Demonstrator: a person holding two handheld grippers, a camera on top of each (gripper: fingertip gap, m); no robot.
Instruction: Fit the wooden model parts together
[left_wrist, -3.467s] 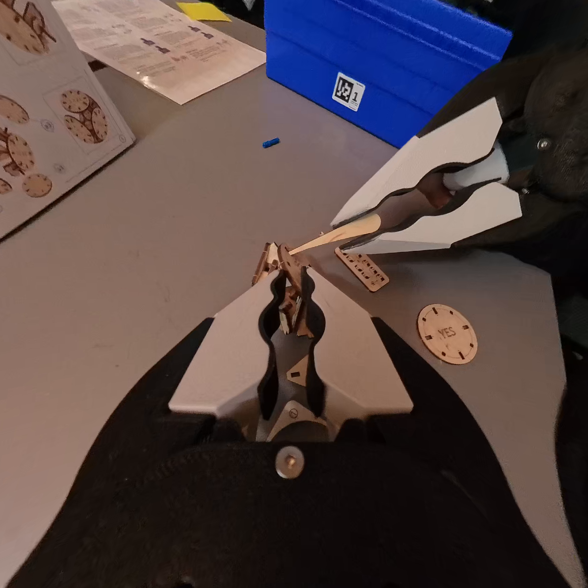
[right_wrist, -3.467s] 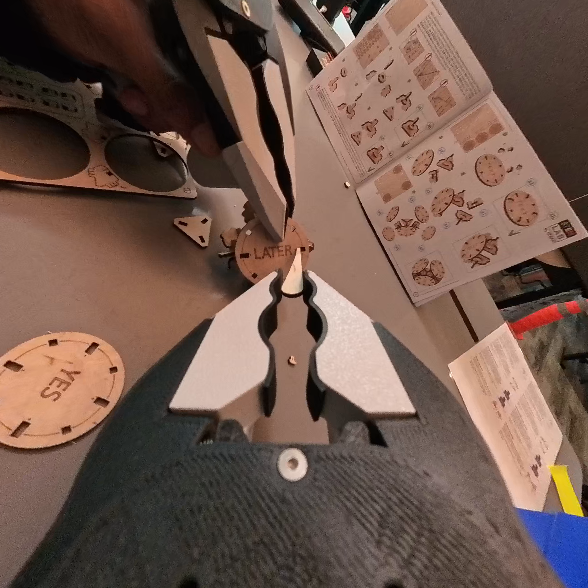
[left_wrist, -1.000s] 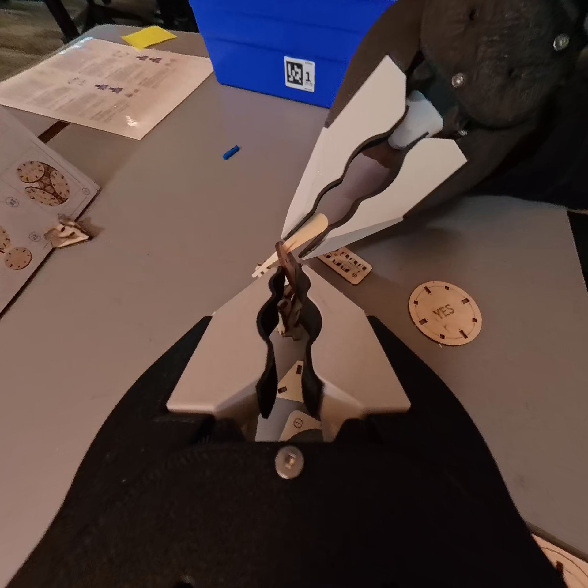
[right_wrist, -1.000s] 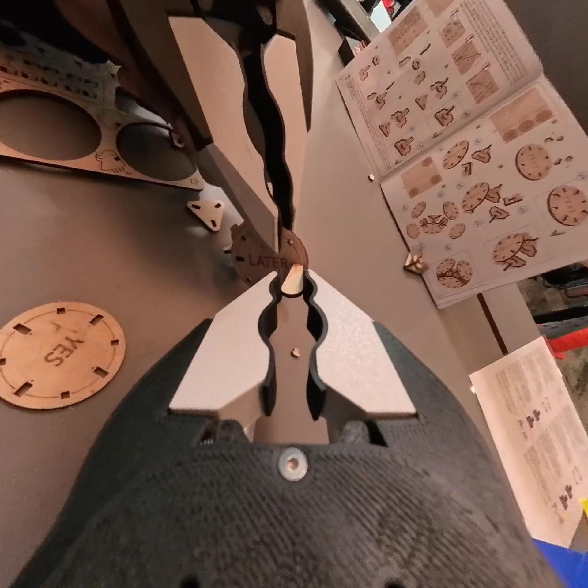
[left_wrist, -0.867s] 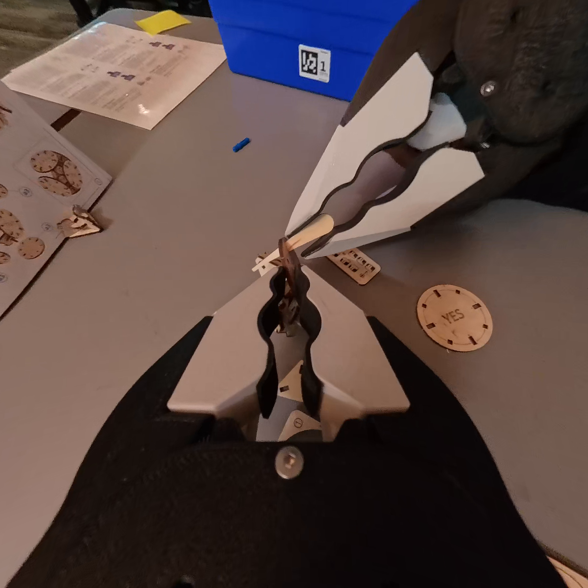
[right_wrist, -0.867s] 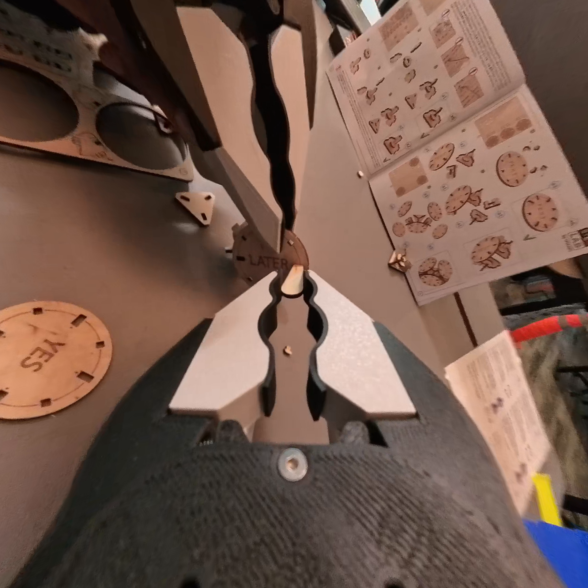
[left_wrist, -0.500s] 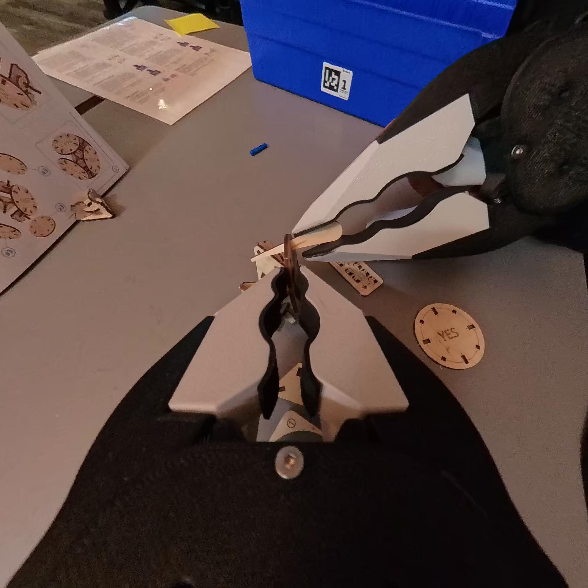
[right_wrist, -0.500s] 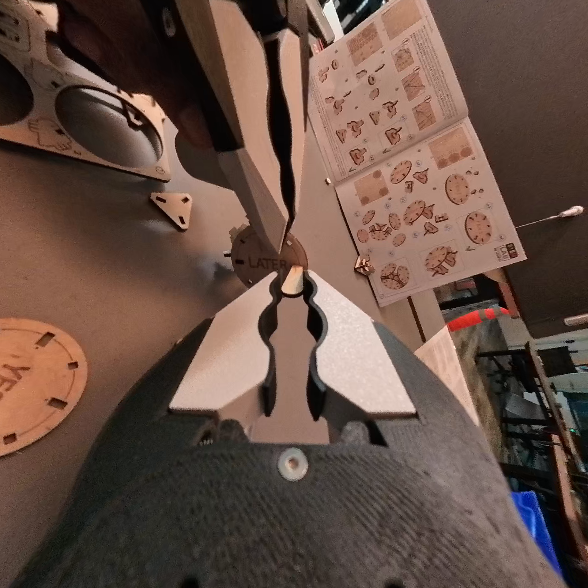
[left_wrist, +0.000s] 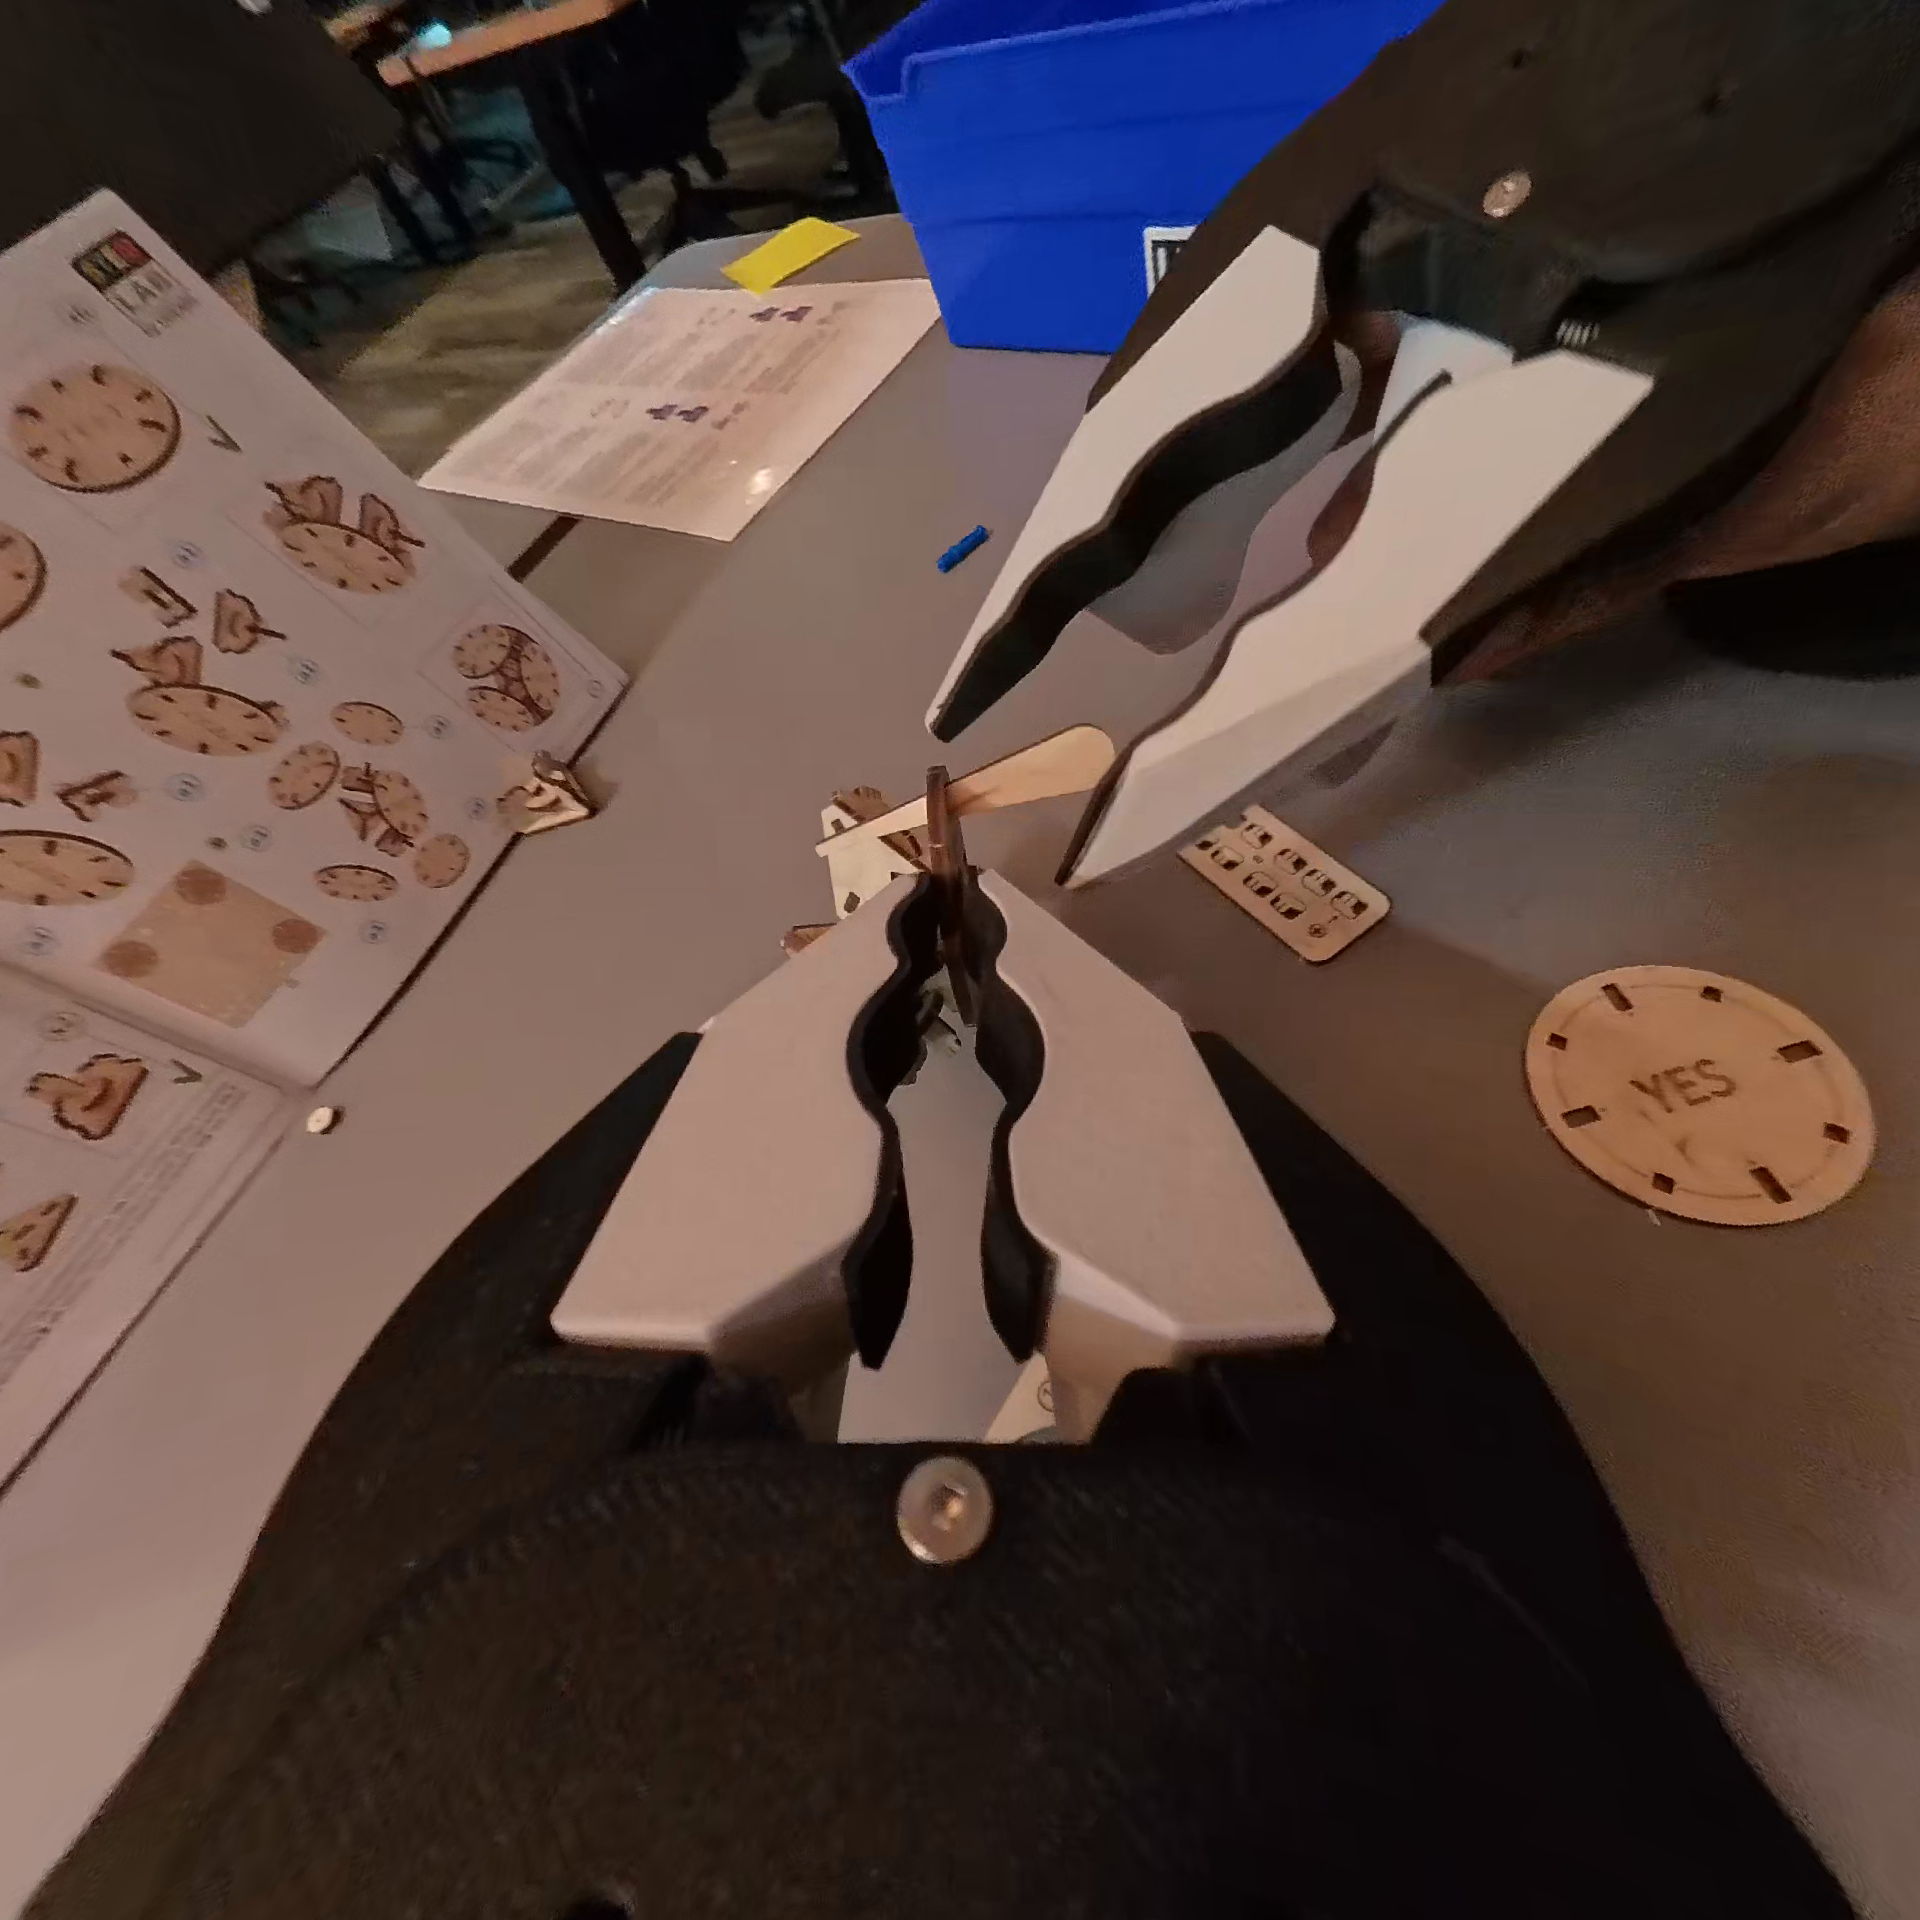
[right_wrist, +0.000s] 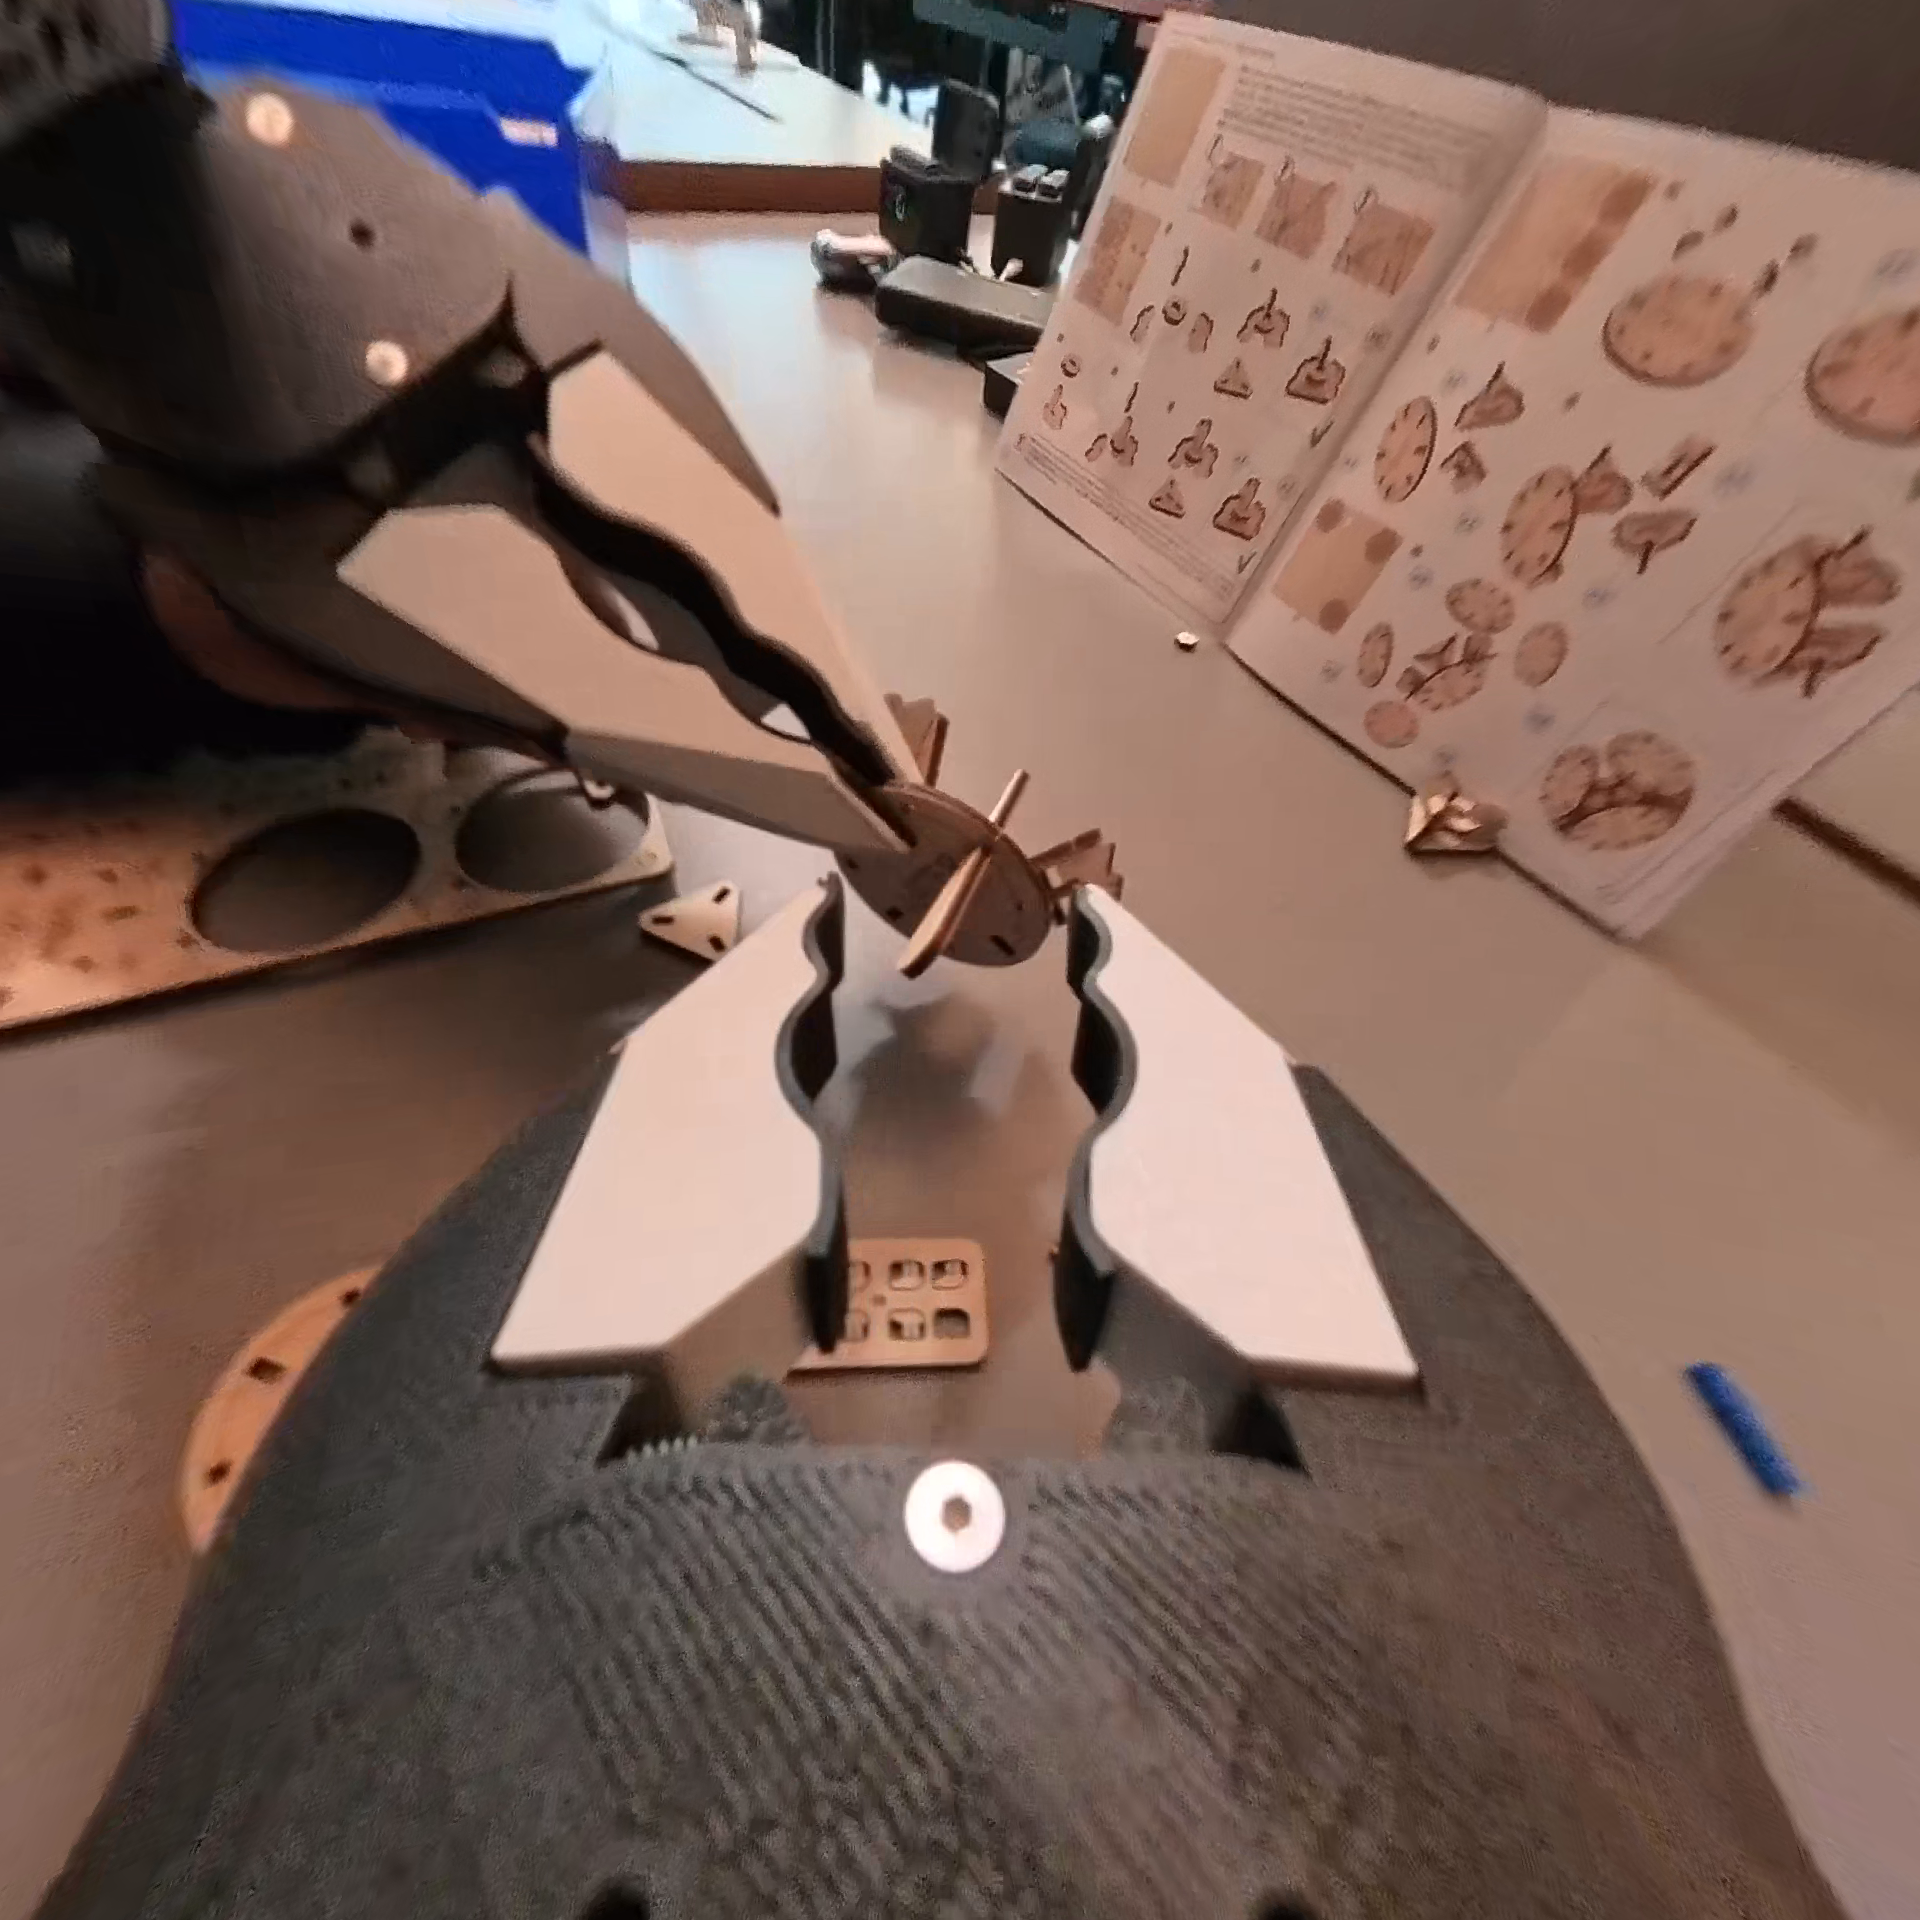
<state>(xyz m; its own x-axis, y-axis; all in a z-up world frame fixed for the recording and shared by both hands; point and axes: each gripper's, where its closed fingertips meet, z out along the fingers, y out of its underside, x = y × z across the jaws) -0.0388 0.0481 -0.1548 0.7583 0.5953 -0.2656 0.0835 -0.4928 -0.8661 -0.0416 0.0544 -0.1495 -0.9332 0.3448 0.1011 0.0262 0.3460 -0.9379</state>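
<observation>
the left gripper (left_wrist: 940, 883) is clenched on the edge of a small round wooden disc (right_wrist: 961, 883), holding it on edge above the grey counter (left_wrist: 727, 644). a flat pale wooden stick (left_wrist: 1023, 774) passes through the centre of the disc and juts out on both faces. behind the disc, other small wooden parts (left_wrist: 862, 842) stick out from the same piece.

the right gripper (right_wrist: 951, 920) is released, its jaws wide apart. the free end of the stick lies between its two fingertips, and neither pad touches it. in the left wrist view, one white finger (left_wrist: 1039, 582) sits above the stick's broad end and the other lies below and beside it.

on the counter just past the right gripper lies a small slotted wooden card (left_wrist: 1283, 883), and nearer the edge a larger wooden disc with engraved writing (left_wrist: 1699, 1096). a small triangular wooden plate (right_wrist: 691, 920) lies beside a wooden sheet with round cut-outs (right_wrist: 312, 873), under the left gripper. an open instruction booklet (left_wrist: 208, 675) with pictures of clock-like parts lies to the left, with a small folded wooden piece (left_wrist: 545, 795) at its corner. farther back are a printed sheet (left_wrist: 686, 416), a yellow note (left_wrist: 790, 249), a short blue peg (left_wrist: 961, 548) and a blue bin (left_wrist: 1039, 187).
</observation>
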